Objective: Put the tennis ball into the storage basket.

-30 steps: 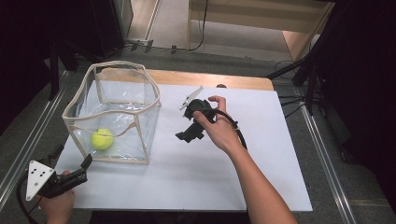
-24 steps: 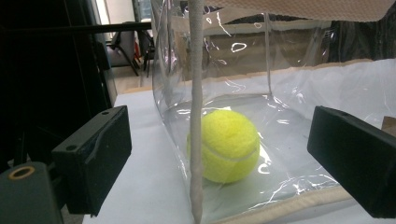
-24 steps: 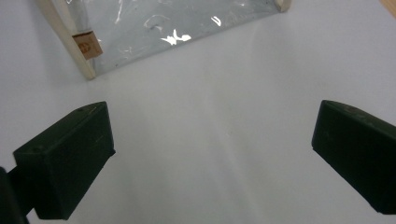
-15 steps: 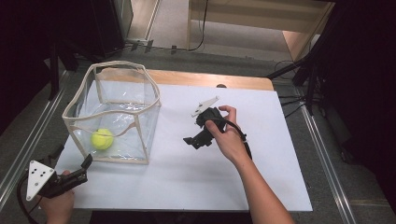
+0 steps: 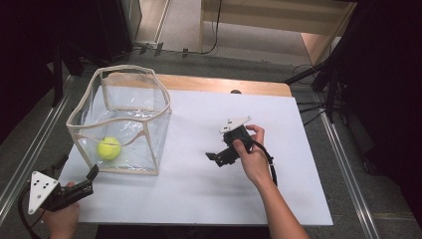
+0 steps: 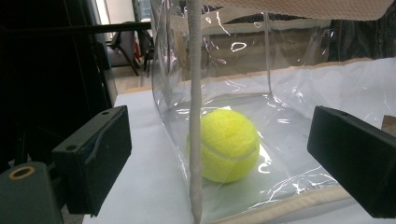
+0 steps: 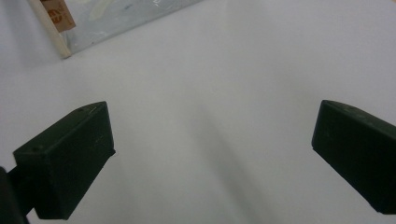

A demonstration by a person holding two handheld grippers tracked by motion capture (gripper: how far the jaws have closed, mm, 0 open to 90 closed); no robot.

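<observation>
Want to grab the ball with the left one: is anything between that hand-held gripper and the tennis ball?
Yes. The clear bag's plastic wall and its beige corner seam stand between the open left hand-held gripper and the tennis ball lying inside on the bag's floor.

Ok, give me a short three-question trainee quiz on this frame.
1. True or false: the tennis ball lies inside the clear bag.
2. The right tool is: A) open, holding nothing; B) shut on the ball; C) inside the bag.
3. Fill in: the left tool sits near the bag's ____ corner, as the high view shows it.

Key: 1 true; 2 A; 3 front left.
</observation>
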